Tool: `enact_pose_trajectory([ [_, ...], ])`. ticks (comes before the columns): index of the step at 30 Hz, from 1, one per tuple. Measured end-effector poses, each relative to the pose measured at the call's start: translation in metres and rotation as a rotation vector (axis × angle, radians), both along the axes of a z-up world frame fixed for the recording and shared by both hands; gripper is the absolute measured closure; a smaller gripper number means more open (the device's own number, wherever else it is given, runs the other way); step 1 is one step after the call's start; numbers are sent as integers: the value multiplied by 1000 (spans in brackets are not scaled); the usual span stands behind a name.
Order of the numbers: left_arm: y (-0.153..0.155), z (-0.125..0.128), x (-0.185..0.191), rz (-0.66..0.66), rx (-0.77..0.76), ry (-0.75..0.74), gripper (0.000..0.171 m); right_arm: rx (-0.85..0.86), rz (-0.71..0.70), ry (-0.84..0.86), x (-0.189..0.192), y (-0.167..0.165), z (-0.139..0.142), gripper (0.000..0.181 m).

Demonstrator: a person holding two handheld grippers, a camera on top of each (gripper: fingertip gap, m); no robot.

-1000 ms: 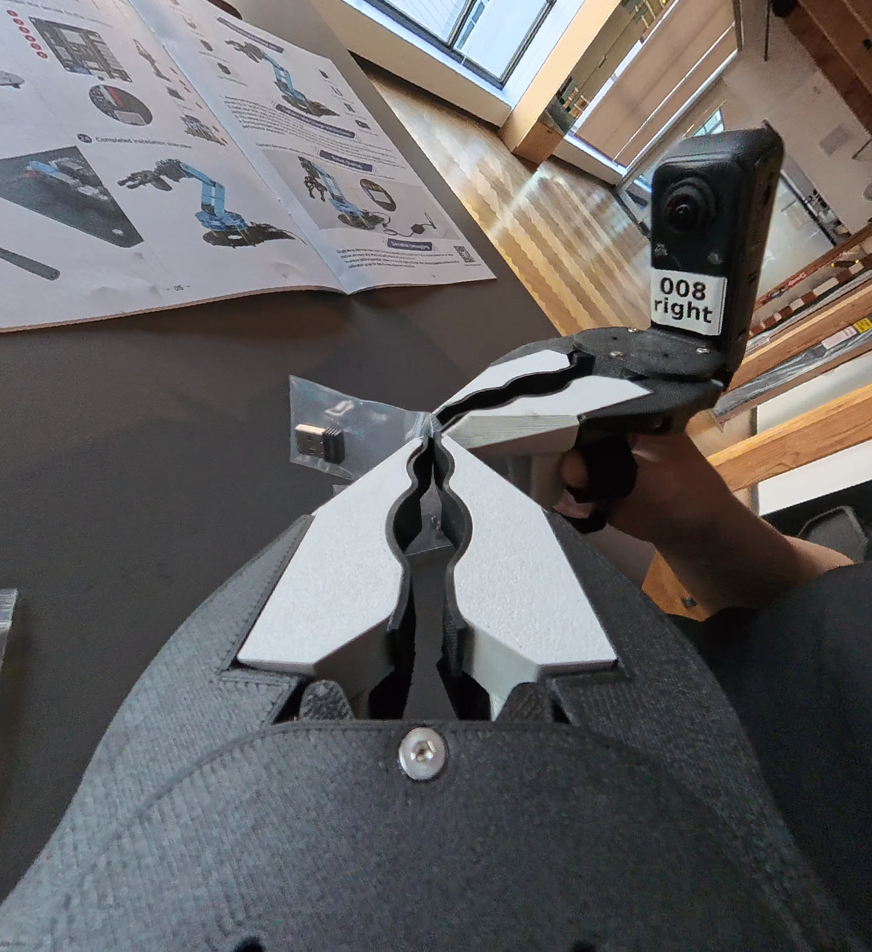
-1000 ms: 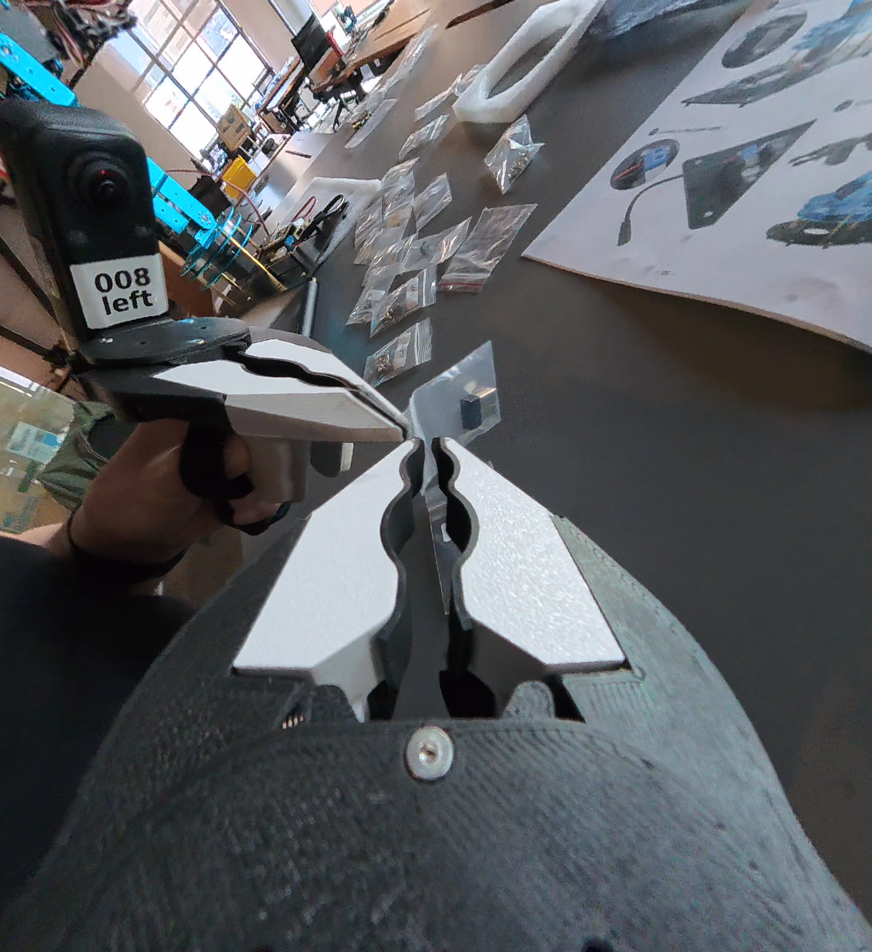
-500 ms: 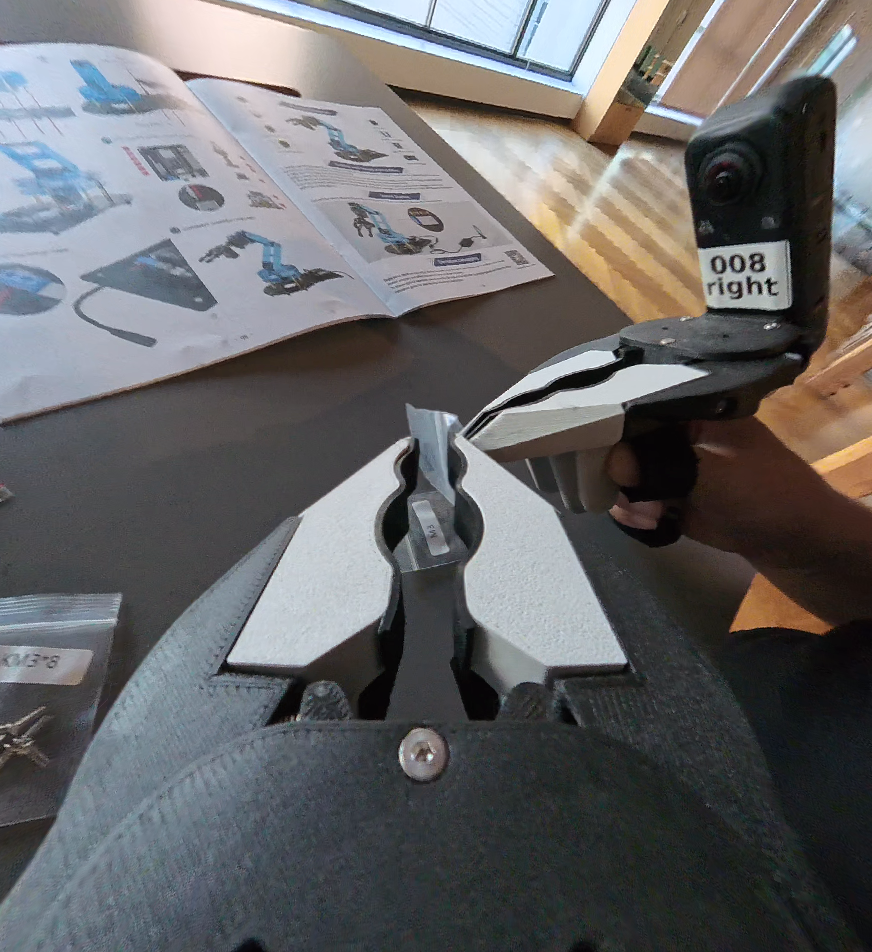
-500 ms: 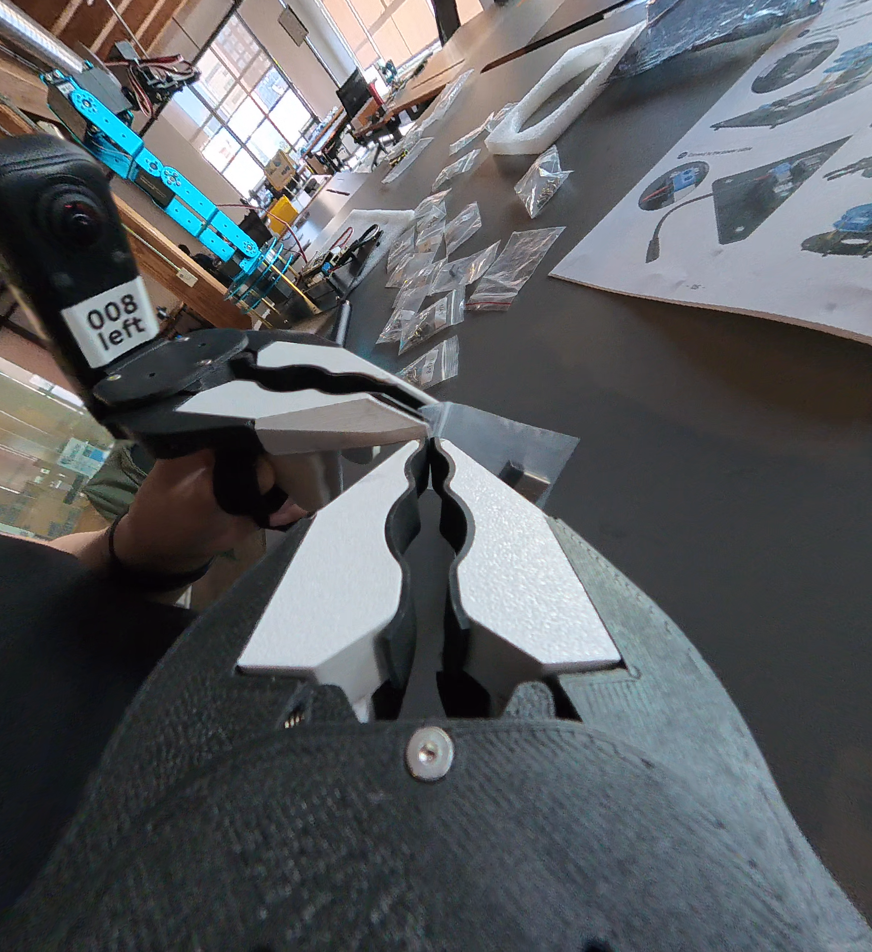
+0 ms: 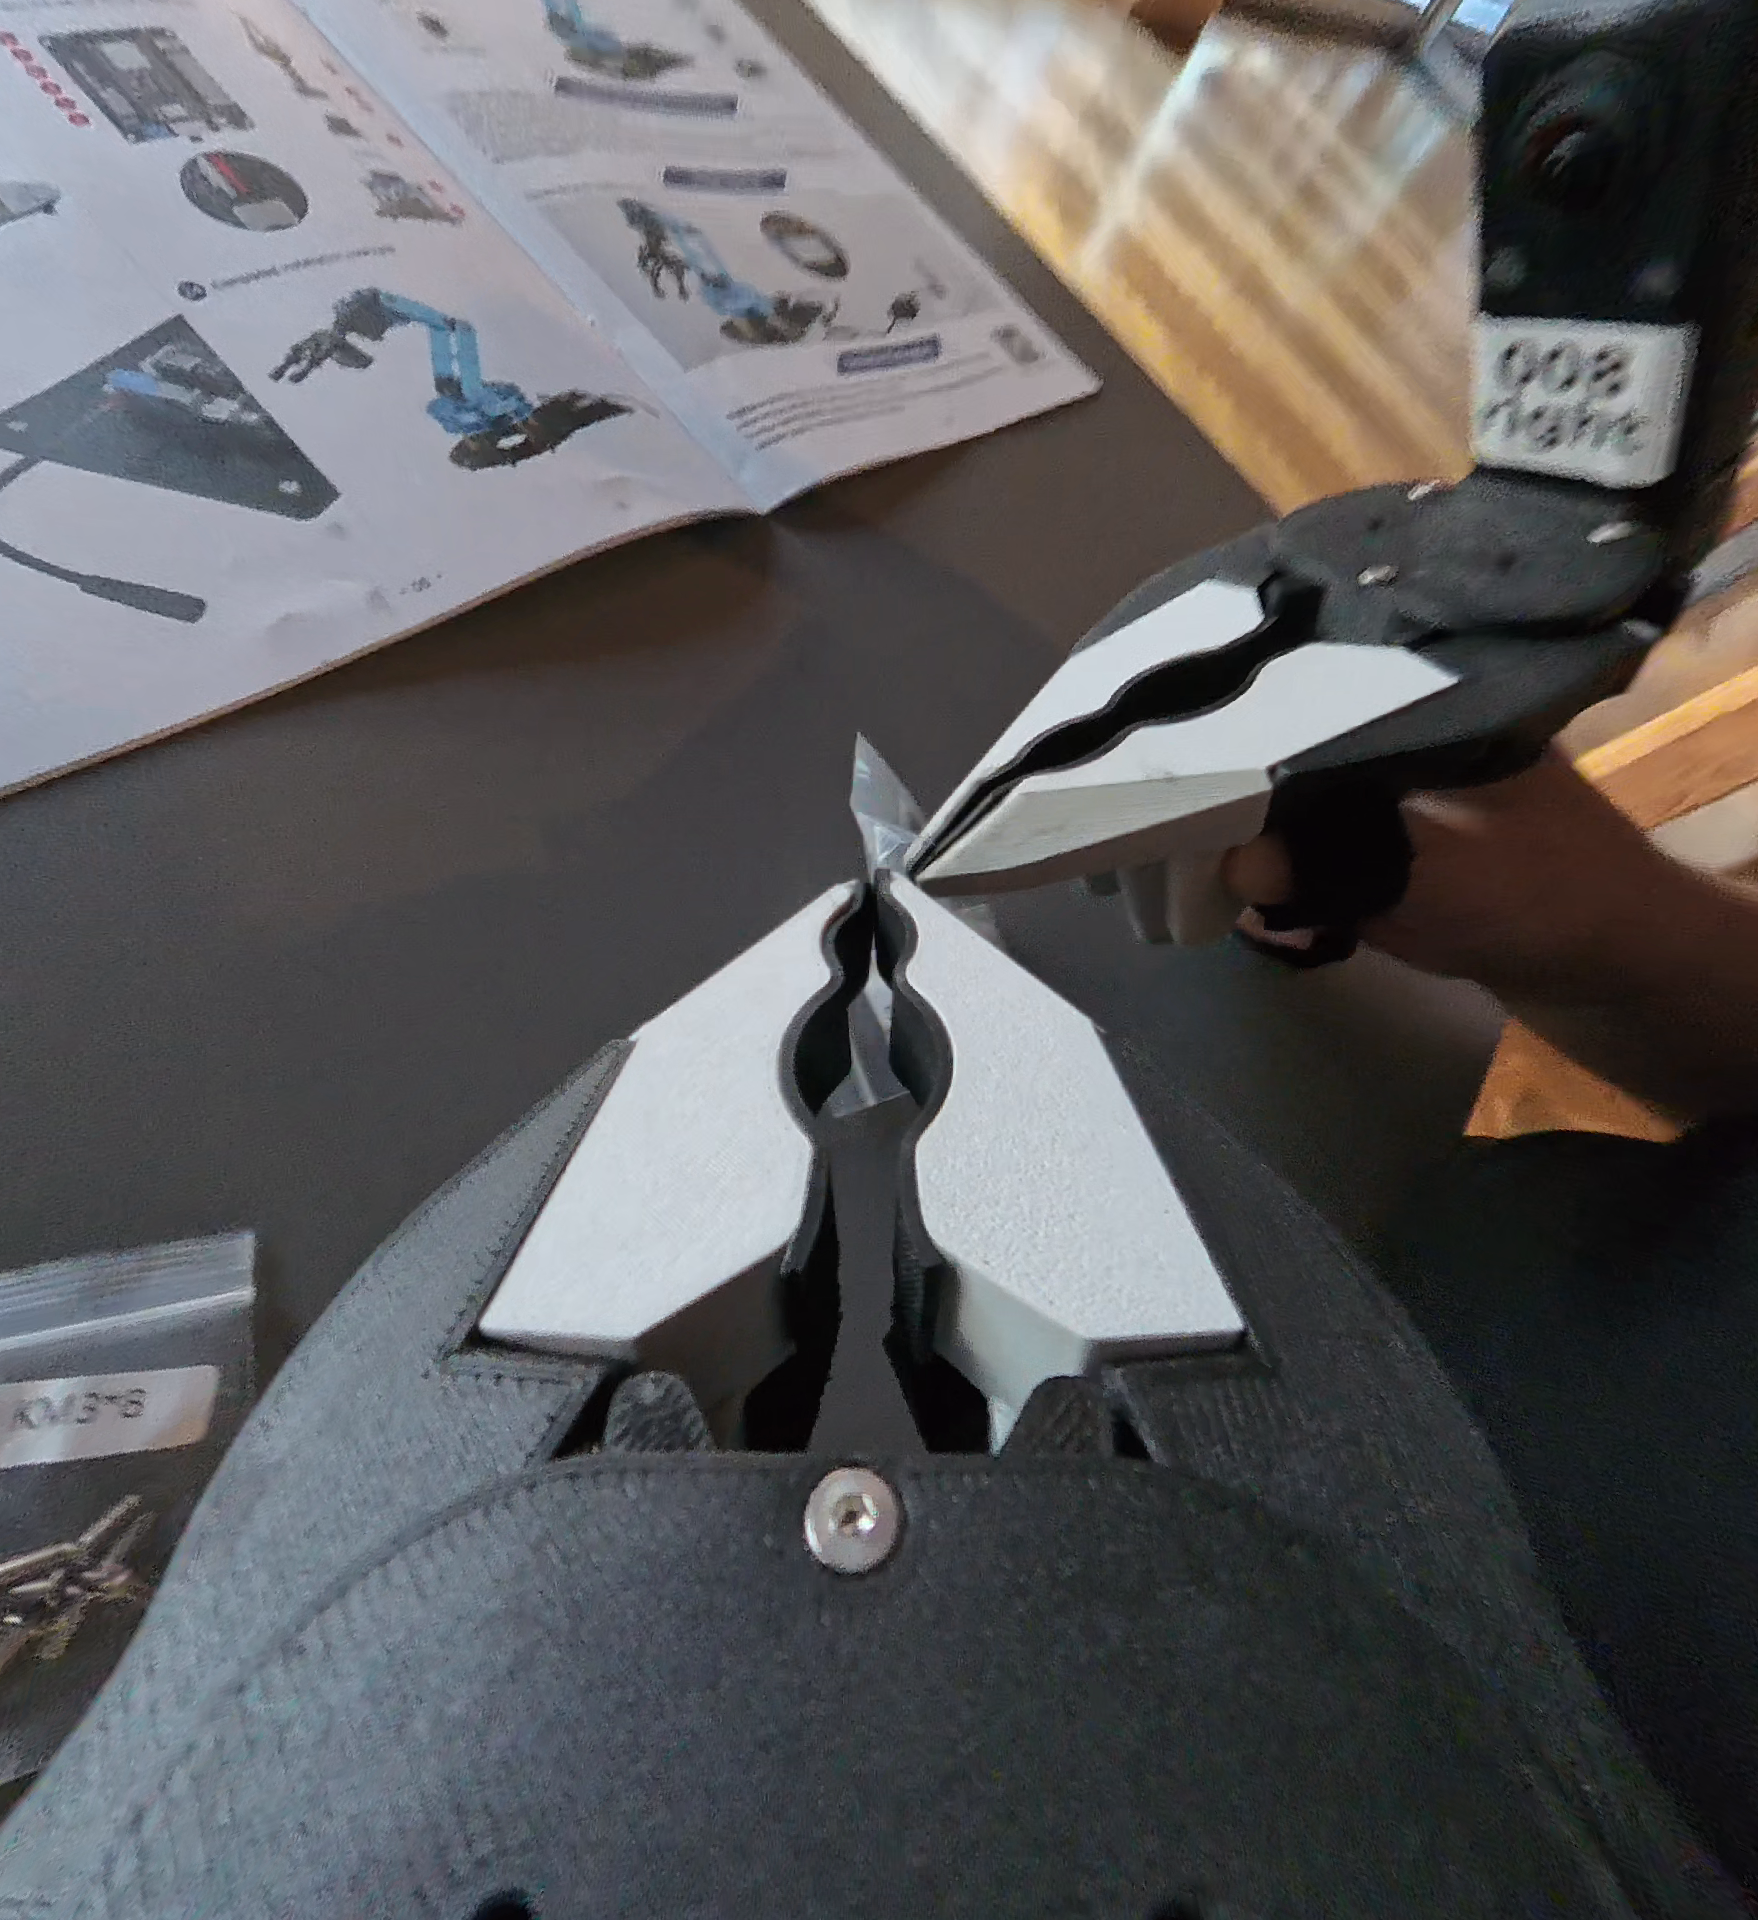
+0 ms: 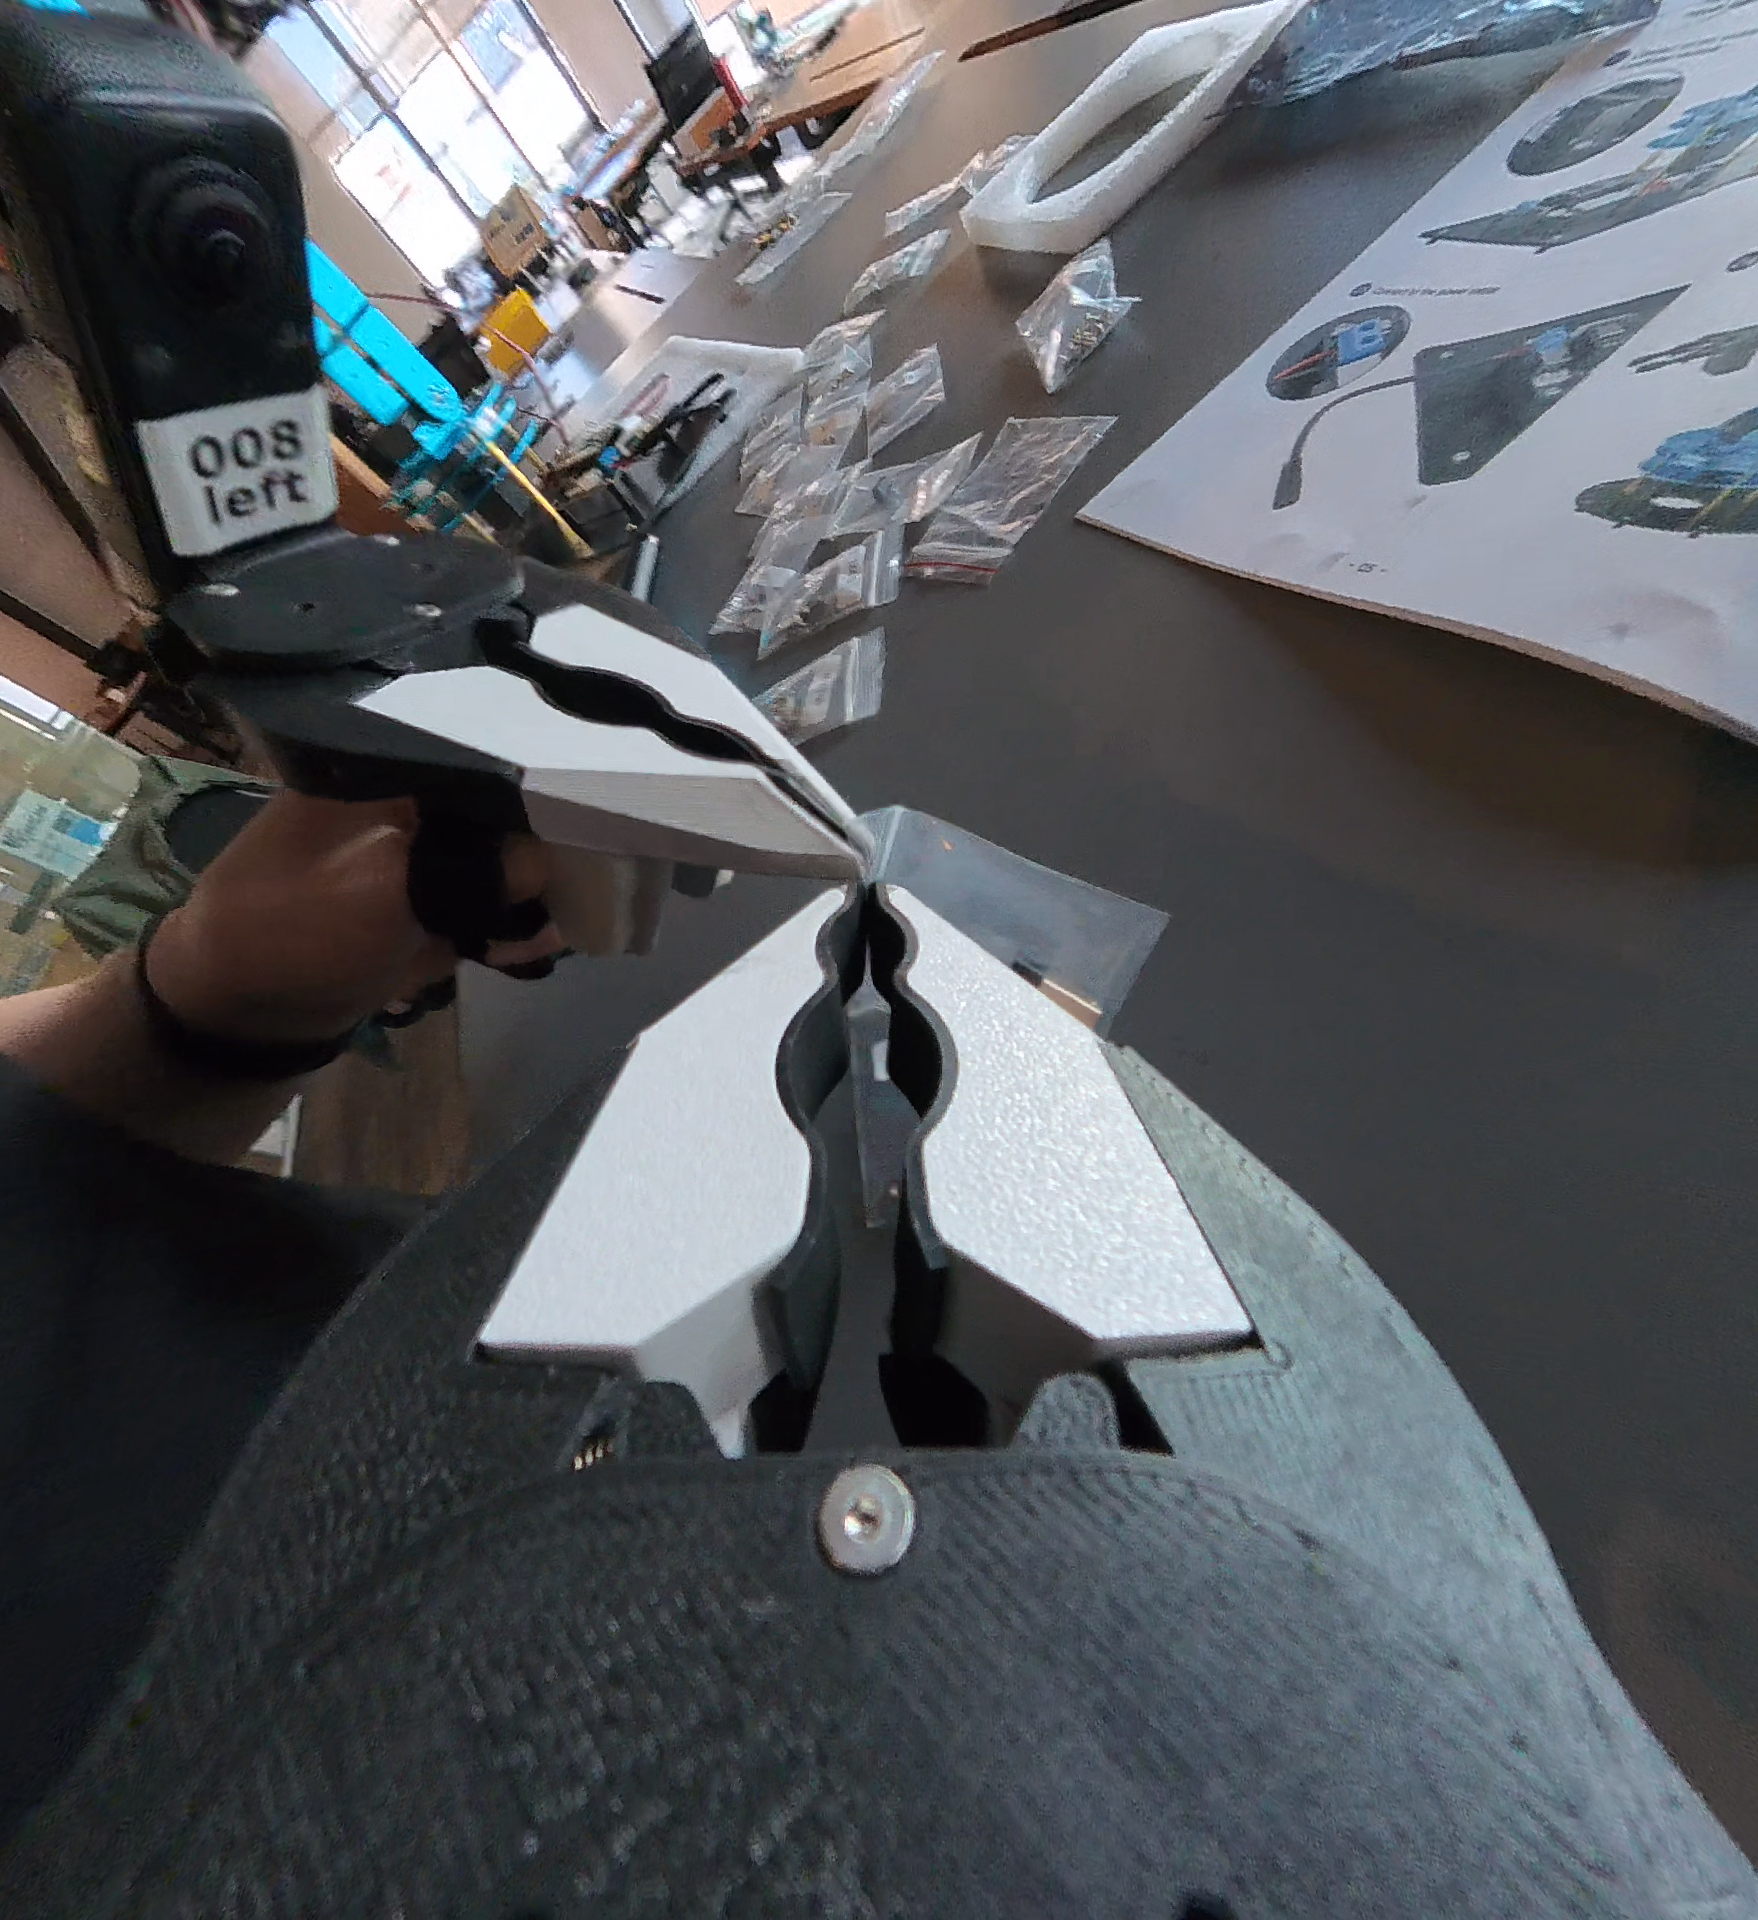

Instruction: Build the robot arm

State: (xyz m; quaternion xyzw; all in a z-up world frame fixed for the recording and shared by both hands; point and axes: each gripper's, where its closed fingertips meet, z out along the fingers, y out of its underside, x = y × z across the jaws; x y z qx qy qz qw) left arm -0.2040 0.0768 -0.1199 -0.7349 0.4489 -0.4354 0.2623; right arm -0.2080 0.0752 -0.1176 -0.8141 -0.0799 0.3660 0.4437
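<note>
We saw a dark matte surface (image 6: 1477, 935) carrying an open illustrated manual (image 5: 335, 312), a labelled zip bag of screws (image 5: 54, 1455) near its front edge, a spread of small clear parts bags (image 6: 854, 488) and a white foam frame (image 6: 1093, 177) farther back.

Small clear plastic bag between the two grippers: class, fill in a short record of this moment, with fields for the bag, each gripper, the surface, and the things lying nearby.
bag: small clear plastic bag, held above the table, pinched from both sides
left gripper: shut on the bag's edge
right gripper: shut on the bag, tip to tip with the left
surface: dark table
nearby, far side: open instruction booklet, lying flat
nearby, left: labelled bag of screws
further off: spread of small parts bags; white foam frame
</note>
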Motion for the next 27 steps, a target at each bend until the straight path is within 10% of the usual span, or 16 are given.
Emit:
enact_pose_trajectory([
  [14,36,-14,9,150,97,275,171,-34,-128,-407,28,33,-7,181],
  [21,24,12,22,143,128,149,170,-2,-133,-366,34,30,6,181],
  [23,15,20,22,82,193,97,123,-18,-107,-300,36,27,13,181],
  [27,7,29,22,-2,469,20,89,-40,-47,-178,35,17,35,181],
])
